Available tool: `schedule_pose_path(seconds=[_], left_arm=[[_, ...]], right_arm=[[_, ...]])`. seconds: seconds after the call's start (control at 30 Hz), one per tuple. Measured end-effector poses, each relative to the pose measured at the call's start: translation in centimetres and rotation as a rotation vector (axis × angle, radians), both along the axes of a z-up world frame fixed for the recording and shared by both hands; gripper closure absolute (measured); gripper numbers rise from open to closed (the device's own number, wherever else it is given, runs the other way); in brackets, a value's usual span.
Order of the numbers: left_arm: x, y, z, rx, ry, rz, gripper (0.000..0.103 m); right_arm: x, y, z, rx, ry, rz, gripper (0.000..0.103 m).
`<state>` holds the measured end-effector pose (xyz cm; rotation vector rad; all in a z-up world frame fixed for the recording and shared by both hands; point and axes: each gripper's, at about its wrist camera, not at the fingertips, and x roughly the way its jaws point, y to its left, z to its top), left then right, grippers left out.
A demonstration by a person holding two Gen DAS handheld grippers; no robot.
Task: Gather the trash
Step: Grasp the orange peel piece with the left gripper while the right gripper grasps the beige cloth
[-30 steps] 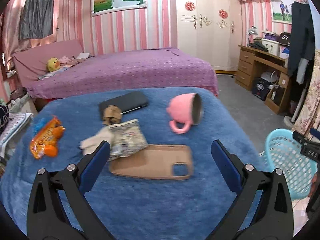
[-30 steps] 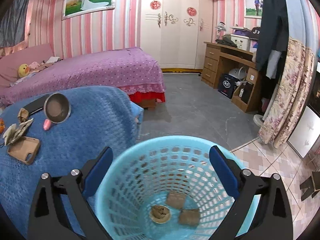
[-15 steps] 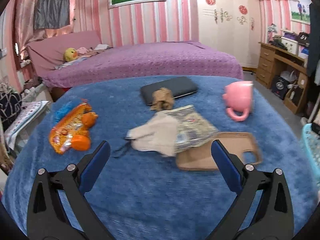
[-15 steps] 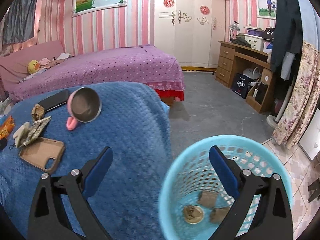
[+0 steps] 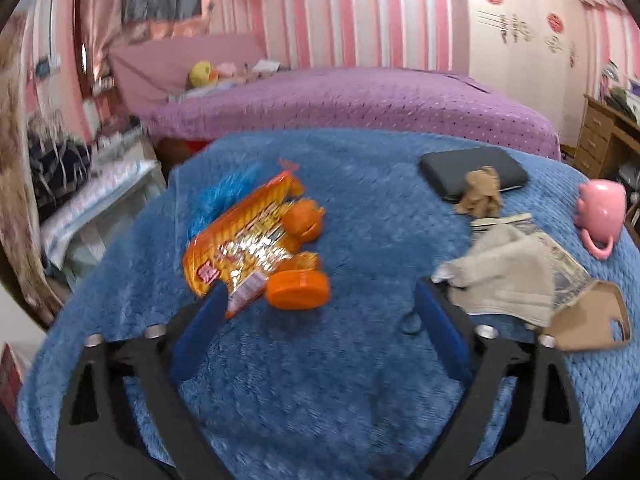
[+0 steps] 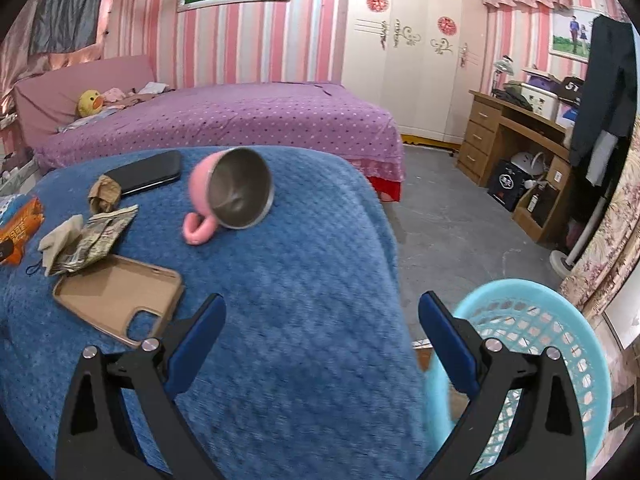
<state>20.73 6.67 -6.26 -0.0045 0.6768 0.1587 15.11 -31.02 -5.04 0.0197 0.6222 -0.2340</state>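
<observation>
Left tongs (image 5: 320,308) hang low over the blue fleece-covered surface (image 5: 360,400), pointing down at a slant; blue pads are apart w/ nothing pressed between them, and the jaws are closing. Just ahead of the tips lies the crinkled orange foil snack wrapper (image 5: 248,248), w/ a flat round orange plastic lid (image 5: 298,290) touching its near end; the left pad tip overlaps the wrapper's corner in view, contact can't be told. A fuzzy blue scrap (image 5: 224,196) sits behind the wrapper.

To the right in the left-wrist view: crumpled beige cloth (image 5: 504,276) lying on a printed silver-grey foil packet (image 5: 564,268), which overlaps the tan rubber phone case (image 5: 592,320). Farther back a scrunched brown paper wad (image 5: 480,192) rests against the black phone (image 5: 472,168). A pink mug w/ steel lining (image 5: 600,216) lies on its side near the right edge.

Right tongs (image 6: 322,316) are wide apart & empty, over the near right part of the surface. The light-blue plastic lattice basket (image 6: 532,320) stands on the floor just beside the surface edge, partly behind the right pad; its contents aren't visible. Purple dotted bed (image 6: 240,120) lies beyond
</observation>
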Motion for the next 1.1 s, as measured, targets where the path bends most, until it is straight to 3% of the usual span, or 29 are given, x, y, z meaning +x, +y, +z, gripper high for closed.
schedule_pose_path(seconds=[0.1,0.23,0.37,0.67,0.87,1.1], left_arm=[[1.0,1.6,-0.7,-0.05,0.035,0.016,0.033],[2.0,2.0,-1.3,-0.049,0.059,0.03,0.04],[3.1,2.0,-2.0,-0.065,0.116,0.009,0.064],[0.2,1.9,0.2,-0.028,0.053,-0.027,0.064],[-1.2,3.6,1.5,-0.047,0.006,-0.013,0.064],[-0.1,4.0,1.6,-0.044,0.019,-0.023,0.064]], right_arm=[[0.6,1.3,-0.1,-0.007,0.0,0.022,0.008],[1.4,2.6,-0.3,-0.007,0.006,0.049,0.008],[1.7,3.9,-0.5,-0.024,0.01,0.078,0.008],[1.2,5.1,0.0,-0.022,0.006,0.112,0.008],[1.4,6.9,0.2,0.0,0.002,0.142,0.008],[2.9,12.9,0.6,0.031,0.008,0.245,0.008]])
